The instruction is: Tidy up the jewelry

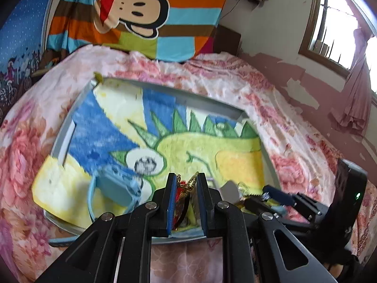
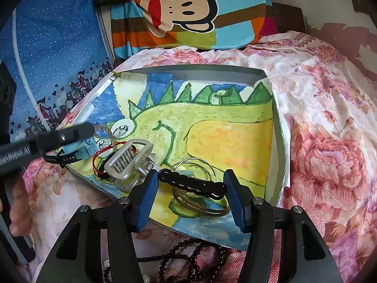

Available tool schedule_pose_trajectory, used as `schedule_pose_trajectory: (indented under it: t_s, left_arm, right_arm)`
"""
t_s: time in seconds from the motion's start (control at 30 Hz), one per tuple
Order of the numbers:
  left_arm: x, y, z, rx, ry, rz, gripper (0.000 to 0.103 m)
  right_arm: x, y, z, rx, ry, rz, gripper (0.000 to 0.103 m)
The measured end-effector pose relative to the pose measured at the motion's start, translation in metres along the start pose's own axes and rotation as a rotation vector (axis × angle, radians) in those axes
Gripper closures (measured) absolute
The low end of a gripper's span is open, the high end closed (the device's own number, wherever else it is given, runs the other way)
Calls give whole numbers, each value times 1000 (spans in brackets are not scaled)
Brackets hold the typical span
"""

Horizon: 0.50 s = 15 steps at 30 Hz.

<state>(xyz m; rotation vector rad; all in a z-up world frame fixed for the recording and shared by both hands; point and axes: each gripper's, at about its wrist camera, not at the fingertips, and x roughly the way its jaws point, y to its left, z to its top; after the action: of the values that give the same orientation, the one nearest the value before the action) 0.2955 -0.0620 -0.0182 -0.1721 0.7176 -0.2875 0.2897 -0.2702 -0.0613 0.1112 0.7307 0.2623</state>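
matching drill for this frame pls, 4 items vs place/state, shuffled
Items:
1. red-and-gold pendant
2. black bracelet
3. dark bead string
4. light blue watch

Places:
A. on the floral bedspread, outside the tray
B. clamped in the left gripper
C. lying on the tray, no gripper on it
D. between the open jaws of the right gripper, ungripped

Pairs: 1-B, 2-D, 3-A, 4-C
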Motion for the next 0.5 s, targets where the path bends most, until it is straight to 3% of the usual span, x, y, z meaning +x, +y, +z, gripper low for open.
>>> schedule_pose_trajectory:
  t_s: [0.4, 0.5]
  left_arm:
    - [13, 3, -9, -1, 73, 45, 86]
    - [9, 3, -8, -8, 71, 49, 75]
  right_arm:
    - [5, -4, -2, 12, 34, -6, 50]
    - [1, -4, -3, 13, 30, -10, 43]
